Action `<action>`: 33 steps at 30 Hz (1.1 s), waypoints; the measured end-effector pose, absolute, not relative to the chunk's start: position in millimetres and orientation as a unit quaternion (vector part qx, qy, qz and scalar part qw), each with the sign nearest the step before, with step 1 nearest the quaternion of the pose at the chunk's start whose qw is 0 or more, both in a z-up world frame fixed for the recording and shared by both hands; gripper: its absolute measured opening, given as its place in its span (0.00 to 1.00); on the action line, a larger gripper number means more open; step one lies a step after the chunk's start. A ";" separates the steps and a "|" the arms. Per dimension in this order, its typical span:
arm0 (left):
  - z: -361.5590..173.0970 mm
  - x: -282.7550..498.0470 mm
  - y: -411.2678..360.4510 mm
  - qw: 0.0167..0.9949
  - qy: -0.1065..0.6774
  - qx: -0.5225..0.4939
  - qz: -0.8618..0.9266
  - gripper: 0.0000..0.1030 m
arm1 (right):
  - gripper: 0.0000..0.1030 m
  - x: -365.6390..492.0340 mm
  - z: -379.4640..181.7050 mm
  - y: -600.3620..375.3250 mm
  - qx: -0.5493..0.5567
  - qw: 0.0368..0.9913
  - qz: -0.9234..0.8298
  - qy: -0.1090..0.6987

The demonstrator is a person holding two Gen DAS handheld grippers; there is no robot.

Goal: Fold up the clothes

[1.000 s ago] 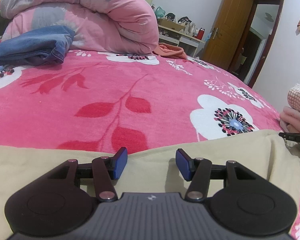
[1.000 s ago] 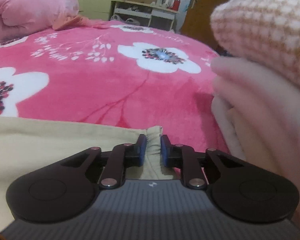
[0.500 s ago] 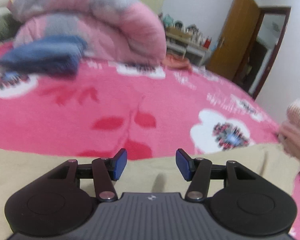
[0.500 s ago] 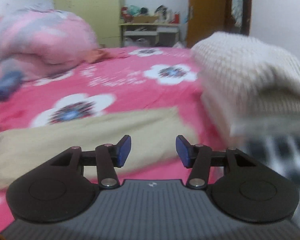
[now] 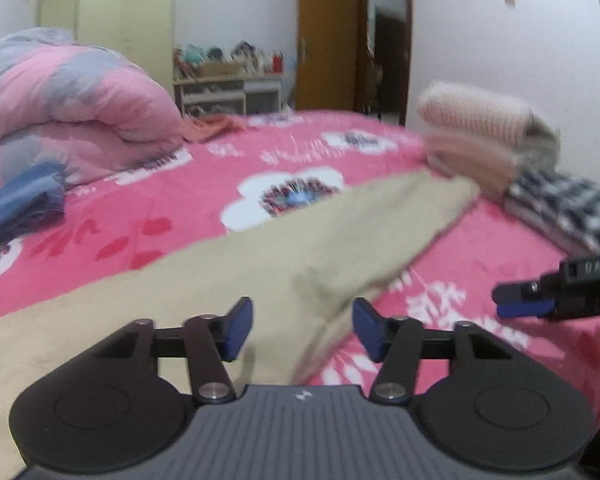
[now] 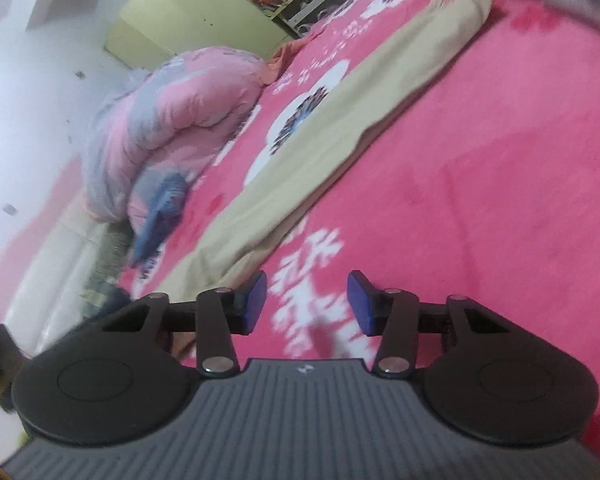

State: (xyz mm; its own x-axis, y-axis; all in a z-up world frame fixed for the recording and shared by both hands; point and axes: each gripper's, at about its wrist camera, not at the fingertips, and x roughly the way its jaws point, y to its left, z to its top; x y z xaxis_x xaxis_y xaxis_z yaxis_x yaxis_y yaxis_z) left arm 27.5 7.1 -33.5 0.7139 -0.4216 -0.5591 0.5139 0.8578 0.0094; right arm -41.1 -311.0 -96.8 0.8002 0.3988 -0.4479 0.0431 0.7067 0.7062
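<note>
We see a bed [image 5: 480,248] under a pink floral blanket, with a beige garment [image 5: 228,276] lying long across it. Our left gripper [image 5: 302,330] hovers over its near edge, our right gripper [image 6: 307,303] just beside it; both sets of fingers are apart, closing on nothing.

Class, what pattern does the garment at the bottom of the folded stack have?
A dark-and-white check on the bottom garment, though blurred; it shows best in the left wrist view.
</note>
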 end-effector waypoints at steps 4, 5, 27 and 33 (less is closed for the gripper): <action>-47.0 23.5 -16.4 0.912 0.283 0.127 -0.268 0.36 | 0.39 -43.1 -93.4 -305.6 0.350 0.884 0.107 0.292; -50.5 20.9 -21.3 0.909 0.285 0.141 -0.270 0.36 | 0.39 -42.9 -93.4 -309.8 0.350 0.885 0.103 0.289; -84.0 36.1 -44.3 0.897 0.282 0.165 -0.296 0.45 | 0.40 89.6 -129.1 -492.8 0.506 0.833 -0.148 0.169; -86.0 38.4 -42.5 0.900 0.276 0.151 -0.302 0.46 | 0.18 106.8 -128.2 -495.9 0.496 0.842 -0.140 0.160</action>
